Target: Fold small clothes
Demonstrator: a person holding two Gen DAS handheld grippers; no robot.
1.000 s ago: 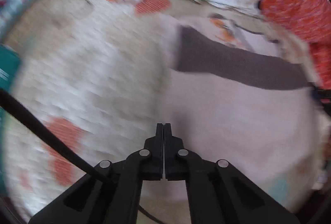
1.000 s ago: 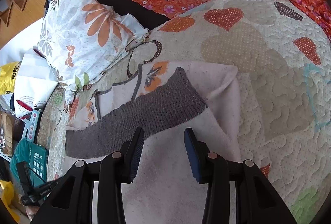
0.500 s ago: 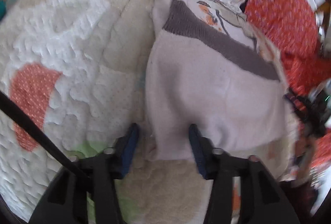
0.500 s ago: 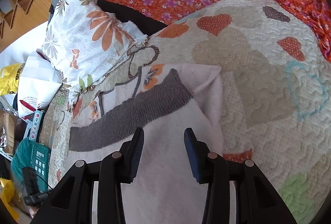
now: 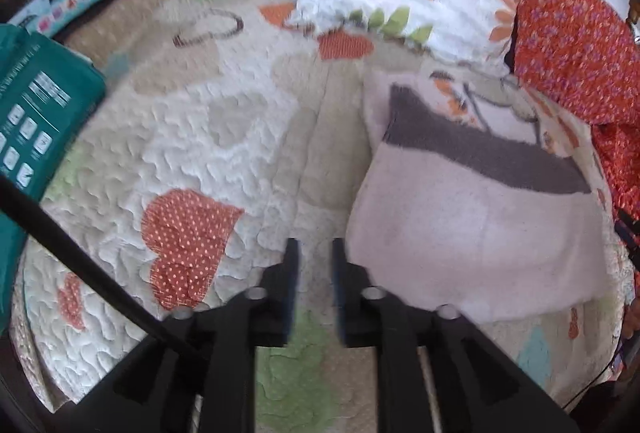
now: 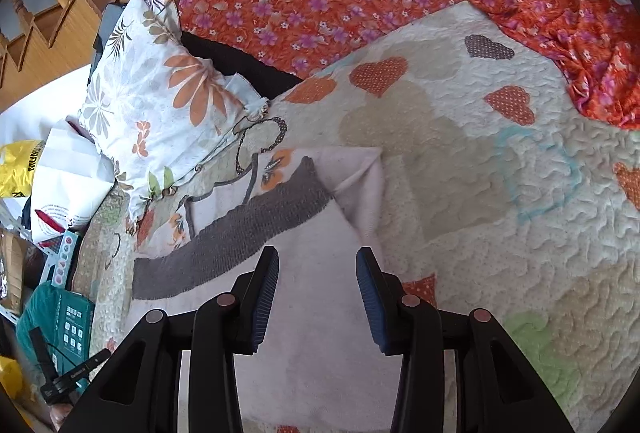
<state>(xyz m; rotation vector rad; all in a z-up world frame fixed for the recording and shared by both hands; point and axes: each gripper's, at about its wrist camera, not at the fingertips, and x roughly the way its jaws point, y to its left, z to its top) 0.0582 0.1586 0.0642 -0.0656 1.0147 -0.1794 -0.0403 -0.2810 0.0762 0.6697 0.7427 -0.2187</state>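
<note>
Pale pink knit garment (grey ribbed band across it), folded flat — one corner turned back — on the quilt

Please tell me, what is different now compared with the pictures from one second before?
The left gripper was shut a second ago; its jaws have just been opening, nothing is between them, and it now sits left of the pale garment. The right gripper remains open over the garment, which stays folded on the quilt.
</note>
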